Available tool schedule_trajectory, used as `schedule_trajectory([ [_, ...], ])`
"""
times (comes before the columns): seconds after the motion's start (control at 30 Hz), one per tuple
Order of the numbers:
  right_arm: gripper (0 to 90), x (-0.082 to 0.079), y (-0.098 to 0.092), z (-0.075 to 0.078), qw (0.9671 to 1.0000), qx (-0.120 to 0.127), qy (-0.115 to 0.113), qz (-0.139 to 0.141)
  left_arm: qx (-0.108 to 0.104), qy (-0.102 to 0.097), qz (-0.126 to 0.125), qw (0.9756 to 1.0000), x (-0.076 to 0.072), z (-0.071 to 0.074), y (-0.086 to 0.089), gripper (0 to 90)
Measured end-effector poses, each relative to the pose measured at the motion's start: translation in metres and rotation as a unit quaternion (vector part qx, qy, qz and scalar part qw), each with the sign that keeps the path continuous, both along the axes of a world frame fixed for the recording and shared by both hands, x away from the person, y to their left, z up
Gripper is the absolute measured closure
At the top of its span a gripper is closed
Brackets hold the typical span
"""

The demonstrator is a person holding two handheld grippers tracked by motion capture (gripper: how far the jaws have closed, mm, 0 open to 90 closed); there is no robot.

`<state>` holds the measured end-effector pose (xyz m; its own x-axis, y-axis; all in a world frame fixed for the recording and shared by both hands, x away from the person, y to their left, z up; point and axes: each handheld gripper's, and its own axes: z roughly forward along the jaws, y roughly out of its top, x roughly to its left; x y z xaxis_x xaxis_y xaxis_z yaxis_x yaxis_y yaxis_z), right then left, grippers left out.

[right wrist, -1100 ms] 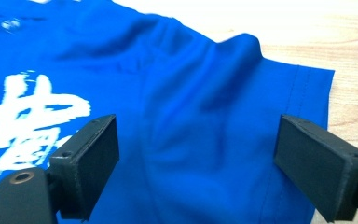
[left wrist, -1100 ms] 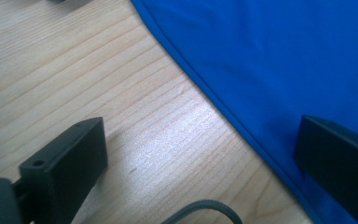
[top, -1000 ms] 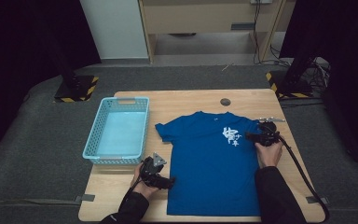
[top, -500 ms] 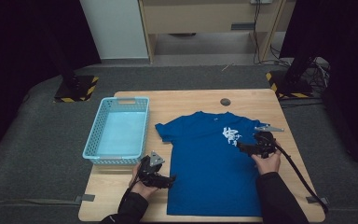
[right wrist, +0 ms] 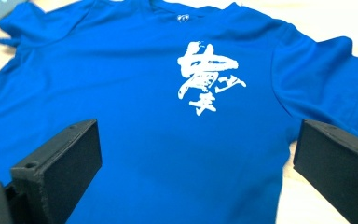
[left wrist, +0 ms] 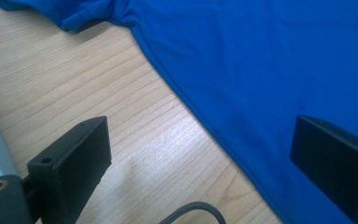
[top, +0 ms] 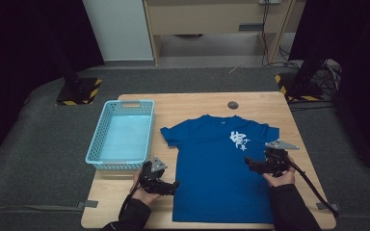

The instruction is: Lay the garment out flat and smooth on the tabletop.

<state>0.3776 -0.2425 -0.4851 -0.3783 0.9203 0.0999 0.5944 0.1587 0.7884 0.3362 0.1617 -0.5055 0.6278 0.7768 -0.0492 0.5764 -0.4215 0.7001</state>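
A blue T-shirt [top: 212, 168] with a white brush-stroke print [top: 239, 141] lies spread flat, front up, on the wooden table [top: 192, 103]. My left gripper [top: 172, 185] rests low at the shirt's left side seam, jaws open. In the left gripper view the gripper [left wrist: 200, 161] straddles the shirt's hem edge [left wrist: 223, 135], one jaw over bare wood, the other over cloth. My right gripper [top: 249, 165] hovers over the shirt's right side below the sleeve, open. In the right gripper view the gripper [right wrist: 196, 163] faces the print [right wrist: 205, 77] with nothing between its jaws.
A light blue plastic basket [top: 103, 144] stands empty at the table's left, just beyond my left hand. A small dark round object [top: 232, 105] lies near the far edge. Cables trail from both grippers; the right cable [top: 313, 185] runs off the table's right front.
My right gripper has moved from beside the print toward the near edge, along the shirt's right side. The left gripper has barely shifted. The shirt lies as before.
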Motion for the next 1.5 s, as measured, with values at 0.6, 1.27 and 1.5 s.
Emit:
schedule_trajectory([
  [0.6,1.4,-0.031,0.001,0.000,0.9972,-0.055,0.026,0.044,0.009,0.008,0.001,0.9999,-0.013,0.001,0.021,4.3],
  [1.27,1.1,-0.047,-0.036,-0.016,0.9940,-0.057,0.080,0.049,0.035,0.039,0.023,0.9984,-0.020,-0.009,0.052,4.2],
  [1.5,1.0,-0.046,-0.049,-0.024,0.9924,-0.065,0.094,0.047,0.055,0.056,0.023,0.9967,-0.021,-0.015,0.064,4.2],
])
